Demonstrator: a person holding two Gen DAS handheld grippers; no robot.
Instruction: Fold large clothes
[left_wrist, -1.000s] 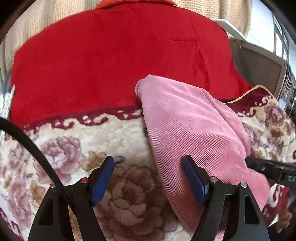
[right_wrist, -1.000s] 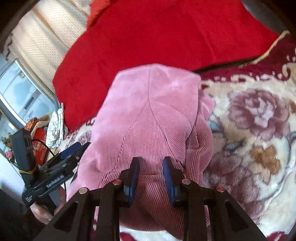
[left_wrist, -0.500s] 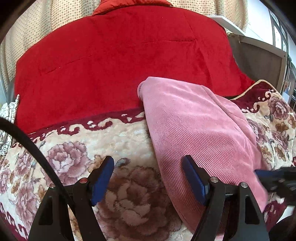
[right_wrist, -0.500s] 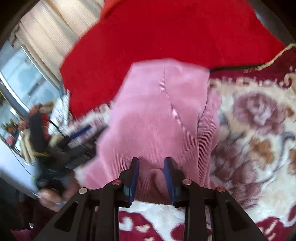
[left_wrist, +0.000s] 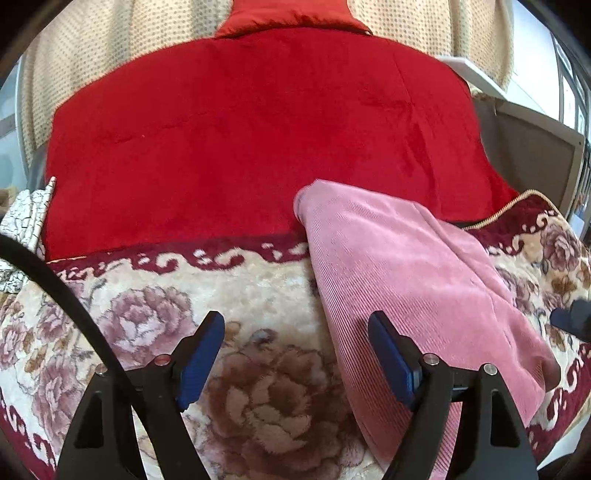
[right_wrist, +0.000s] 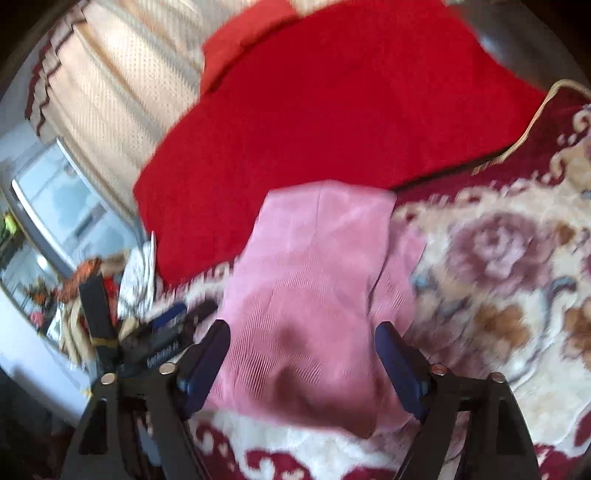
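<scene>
Right wrist view: right tongs (right_wrist: 301, 360) have just been opening and now stand wide, pads clear of the cloth. The near end of the pink corduroy garment (right_wrist: 314, 280) lies below and between the blue pads, not pinched. Frame is motion-blurred, so fine fold detail is unreadable.

Left wrist view: left tongs (left_wrist: 295, 354) are wide open and empty. Left pad sits over the floral blanket (left_wrist: 229, 280); right pad sits over the garment's near left edge, contact not clear.

Garment location: folded into a long narrow bundle on the floral blanket, far end overlapping the edge of the red blanket (left_wrist: 240, 129) behind it.

Key relation: the bundle's long axis runs away from the right tongs, almost straight along their pointing line, near end directly under them. From the left tongs the bundle lies off to the right, angled away. So the right hand is squarely on the near end; the left is alongside the long left edge.

Judgement: the fold looks laid down and released. Any further fold would be end-over-end along that axis, with the right tongs best placed to re-pinch the near end.
</scene>
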